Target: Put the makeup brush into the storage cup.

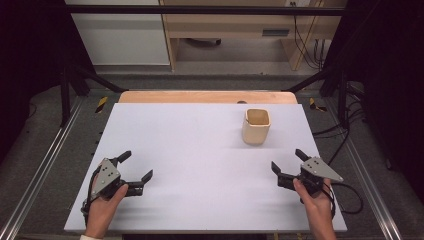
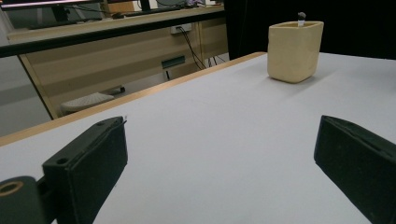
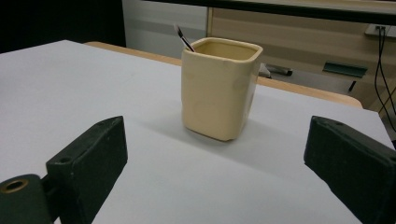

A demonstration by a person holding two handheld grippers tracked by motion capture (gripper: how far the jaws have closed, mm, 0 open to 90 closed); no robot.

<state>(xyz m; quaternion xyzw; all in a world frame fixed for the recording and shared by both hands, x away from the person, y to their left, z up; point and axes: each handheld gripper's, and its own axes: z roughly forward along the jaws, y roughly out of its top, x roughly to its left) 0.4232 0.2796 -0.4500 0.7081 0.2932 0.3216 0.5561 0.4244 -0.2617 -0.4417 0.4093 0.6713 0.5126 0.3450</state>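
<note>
A cream, square-mouthed cup point(image 1: 256, 126) stands upright on the white table point(image 1: 200, 150), toward its far right. The cup point(image 3: 219, 88) looks close in the right gripper view, and a thin dark stick point(image 3: 183, 38) leans out of it at the far rim. In the left gripper view the cup point(image 2: 294, 50) stands far off at the upper right, the stick's tip point(image 2: 301, 17) above its rim. My left gripper point(image 1: 136, 167) rests open at the near left, holding nothing. At the near right my right gripper point(image 1: 288, 161) is open and empty, a short way in front of the cup.
A wooden strip point(image 1: 207, 97) edges the far side of the table. Beyond it are a wooden desk point(image 1: 235, 25) with cables point(image 1: 305, 45) and a black frame bar point(image 1: 200, 10). Metal rails point(image 1: 40, 165) run along both sides of the table.
</note>
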